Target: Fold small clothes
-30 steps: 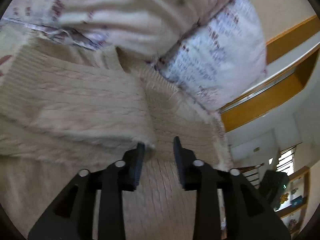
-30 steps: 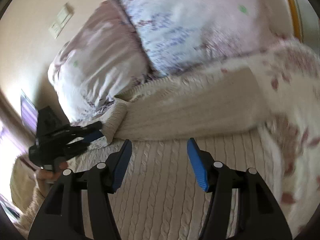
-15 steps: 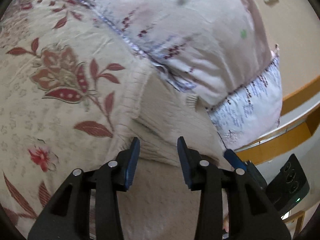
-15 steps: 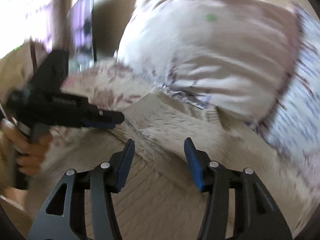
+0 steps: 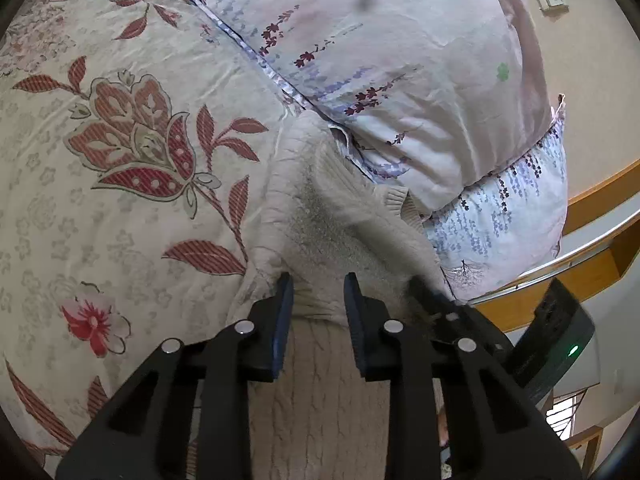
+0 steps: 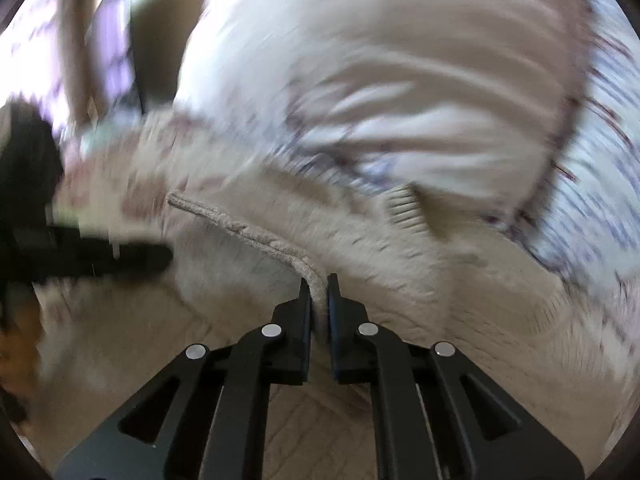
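The cream cable-knit sweater [image 5: 332, 216] lies just below the pale flowered pillows [image 5: 400, 60]; the right gripper [image 6: 319, 300] pinches its folded edge; the left gripper [image 5: 318, 292] is closing around knit; a fold seems starting, needing both grips secure before lifting.

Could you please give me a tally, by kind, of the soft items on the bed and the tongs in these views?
Cream knitted sweater: 1
Pillows, a pink-white floral one stacked on a lilac-print one: 2
Floral bedspread: 1
Tongs, left, closing around the sweater's folded edge, and right, shut on its edge: 2
Total: 6
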A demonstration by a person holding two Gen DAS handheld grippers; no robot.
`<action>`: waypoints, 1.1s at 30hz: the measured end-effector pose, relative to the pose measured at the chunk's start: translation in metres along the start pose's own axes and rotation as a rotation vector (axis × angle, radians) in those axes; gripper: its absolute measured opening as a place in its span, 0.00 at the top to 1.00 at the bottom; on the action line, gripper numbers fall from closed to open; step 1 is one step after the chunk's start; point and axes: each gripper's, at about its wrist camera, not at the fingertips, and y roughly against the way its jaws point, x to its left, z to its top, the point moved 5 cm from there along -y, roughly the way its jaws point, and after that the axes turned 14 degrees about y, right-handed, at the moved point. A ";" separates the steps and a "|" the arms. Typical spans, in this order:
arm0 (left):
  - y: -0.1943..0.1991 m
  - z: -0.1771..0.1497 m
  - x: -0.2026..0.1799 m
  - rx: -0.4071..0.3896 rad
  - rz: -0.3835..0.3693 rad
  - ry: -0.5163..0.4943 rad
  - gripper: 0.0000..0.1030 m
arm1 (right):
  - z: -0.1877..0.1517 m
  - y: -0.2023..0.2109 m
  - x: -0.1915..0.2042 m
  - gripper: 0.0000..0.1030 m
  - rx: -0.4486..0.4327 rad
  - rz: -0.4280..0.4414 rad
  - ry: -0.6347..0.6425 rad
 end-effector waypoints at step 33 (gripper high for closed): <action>-0.004 0.000 -0.001 0.028 0.014 -0.007 0.74 | -0.180 0.079 -0.195 0.91 -0.025 0.018 -1.068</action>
